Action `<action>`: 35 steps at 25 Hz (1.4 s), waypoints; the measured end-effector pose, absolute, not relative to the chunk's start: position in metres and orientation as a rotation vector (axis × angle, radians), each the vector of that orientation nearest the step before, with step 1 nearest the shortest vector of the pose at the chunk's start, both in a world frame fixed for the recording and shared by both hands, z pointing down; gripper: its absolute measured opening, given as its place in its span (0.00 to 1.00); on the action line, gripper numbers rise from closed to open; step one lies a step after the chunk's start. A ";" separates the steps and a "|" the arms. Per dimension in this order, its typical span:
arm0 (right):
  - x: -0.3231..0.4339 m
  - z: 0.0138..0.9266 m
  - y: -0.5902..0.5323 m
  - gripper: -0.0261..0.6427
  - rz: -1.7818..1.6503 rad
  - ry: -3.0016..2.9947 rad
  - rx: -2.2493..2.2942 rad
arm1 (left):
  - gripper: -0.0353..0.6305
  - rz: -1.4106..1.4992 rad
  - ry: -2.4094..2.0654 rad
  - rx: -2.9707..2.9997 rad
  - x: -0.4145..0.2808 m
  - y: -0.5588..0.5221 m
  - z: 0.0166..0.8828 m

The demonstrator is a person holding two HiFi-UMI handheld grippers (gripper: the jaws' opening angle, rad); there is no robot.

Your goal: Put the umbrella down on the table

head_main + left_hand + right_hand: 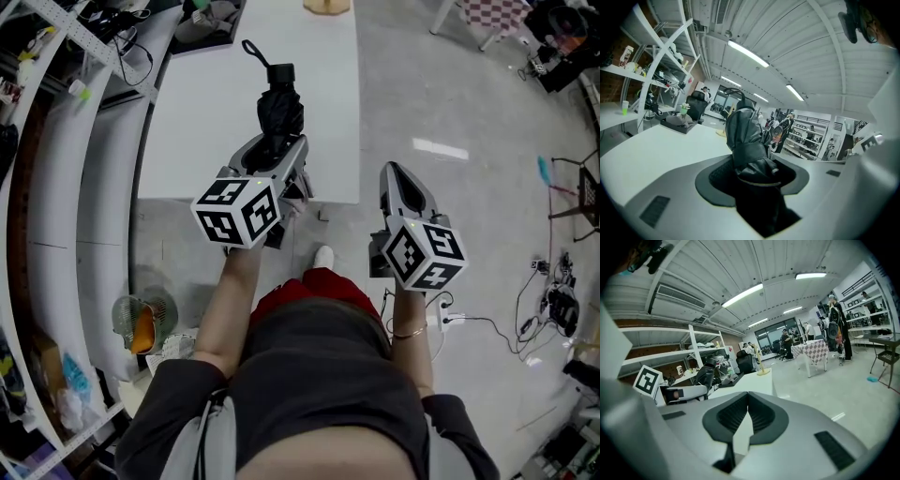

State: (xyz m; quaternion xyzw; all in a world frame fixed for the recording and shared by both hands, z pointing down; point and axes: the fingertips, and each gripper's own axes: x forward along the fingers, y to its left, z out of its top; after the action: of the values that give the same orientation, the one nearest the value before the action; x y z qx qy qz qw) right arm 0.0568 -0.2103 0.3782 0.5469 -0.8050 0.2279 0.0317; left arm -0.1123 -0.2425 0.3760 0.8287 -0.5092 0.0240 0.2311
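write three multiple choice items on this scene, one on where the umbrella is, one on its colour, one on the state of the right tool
1. Where is the umbrella?
A. hanging on a hook
B. between the jaws of the left tool
C. in the right tool

2. What colour is the umbrella?
A. red
B. black
C. yellow

3. How do the right tool's jaws stand?
A. closed tip to tip, nothing between them
B. wide apart
C. clamped on a cup

Answers:
1 B: the left gripper view shows its folded canopy clamped there.
2 B: the fabric and strap are black in both views.
3 A: the right gripper view shows the tips meeting, with nothing held.
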 end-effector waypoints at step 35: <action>0.040 0.415 -0.303 0.07 0.738 -2.473 1.565 | 0.38 0.345 -1.267 2.220 -0.055 -0.333 0.467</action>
State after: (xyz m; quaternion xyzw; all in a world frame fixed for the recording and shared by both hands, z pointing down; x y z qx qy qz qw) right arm 0.0403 -0.3026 0.4155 0.5175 -0.8178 0.2441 0.0618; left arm -0.0546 -0.3334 0.4670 0.8268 -0.4721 0.1285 0.2775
